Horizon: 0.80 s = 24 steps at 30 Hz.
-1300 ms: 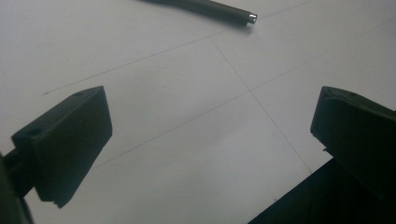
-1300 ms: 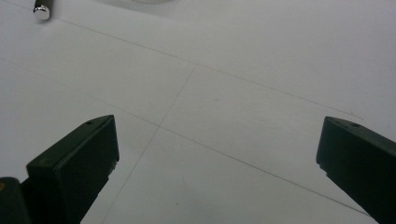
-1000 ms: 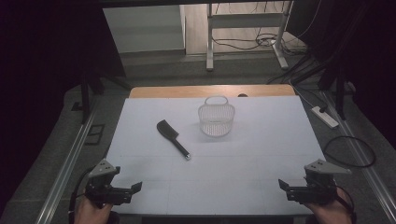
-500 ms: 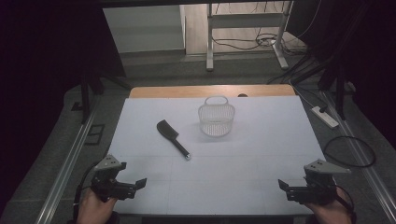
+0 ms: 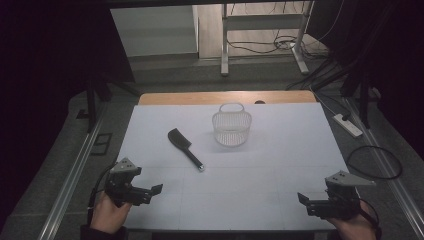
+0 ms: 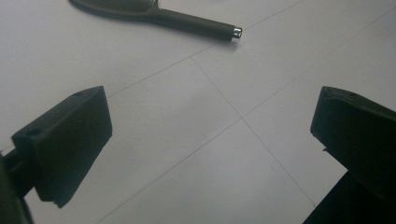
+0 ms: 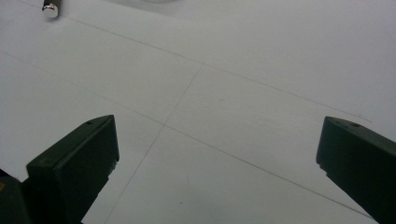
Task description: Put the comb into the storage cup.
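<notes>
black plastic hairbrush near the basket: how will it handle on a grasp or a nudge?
The black plastic hairbrush looks rigid and probably light. Its smooth round handle may slip between the jaws. Lying flat on the white table, it would likely slide or pivot rather than tip.

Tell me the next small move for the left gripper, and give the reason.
Probably ease the left gripper forward toward the comb's handle. Its jaws stand wide open with nothing between them, and the comb lies flat ahead on the table, apart from the basket.

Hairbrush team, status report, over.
Left gripper and right gripper open, empty. Hairbrush flat on the table, untouched, beside the basket. Path clear.
</notes>
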Tool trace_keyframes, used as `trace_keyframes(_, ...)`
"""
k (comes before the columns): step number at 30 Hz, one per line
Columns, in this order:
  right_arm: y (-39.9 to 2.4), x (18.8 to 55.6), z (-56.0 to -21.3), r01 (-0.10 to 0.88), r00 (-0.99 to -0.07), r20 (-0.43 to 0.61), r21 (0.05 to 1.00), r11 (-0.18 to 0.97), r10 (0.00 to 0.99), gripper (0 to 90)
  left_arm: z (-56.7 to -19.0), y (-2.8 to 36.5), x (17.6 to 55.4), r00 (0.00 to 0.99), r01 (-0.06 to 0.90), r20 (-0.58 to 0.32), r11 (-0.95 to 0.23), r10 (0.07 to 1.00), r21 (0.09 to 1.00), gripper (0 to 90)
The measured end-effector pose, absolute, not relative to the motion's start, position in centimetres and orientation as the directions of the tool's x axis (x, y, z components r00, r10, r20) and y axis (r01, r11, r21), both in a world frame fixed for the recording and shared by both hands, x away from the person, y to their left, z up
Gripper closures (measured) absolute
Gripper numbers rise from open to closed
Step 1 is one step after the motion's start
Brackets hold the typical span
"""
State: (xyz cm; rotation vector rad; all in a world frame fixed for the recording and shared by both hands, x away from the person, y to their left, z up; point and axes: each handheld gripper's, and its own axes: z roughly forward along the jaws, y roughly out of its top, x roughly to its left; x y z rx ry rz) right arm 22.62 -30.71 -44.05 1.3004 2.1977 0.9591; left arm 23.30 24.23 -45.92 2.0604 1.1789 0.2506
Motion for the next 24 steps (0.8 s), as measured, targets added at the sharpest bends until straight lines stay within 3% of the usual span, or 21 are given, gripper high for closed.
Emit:
trace_keyframes(15, -30.7, 22.6, -44.1, 0.594, -0.485, -0.003, 0.733, 0.332, 0.875, 0.0, -45.8, 22.6, 25.2, 0.600, 0.639, -0.153, -0.356, 0.785, 0.682, 0.0)
trace_keyframes(24, -30.7, 22.6, -44.1, 0.595, -0.486, -0.003, 0.732, 0.333, 0.874, 0.0, -45.9, 22.0, 26.5, 0.602, 0.653, -0.188, -0.343, 0.776, 0.675, 0.0)
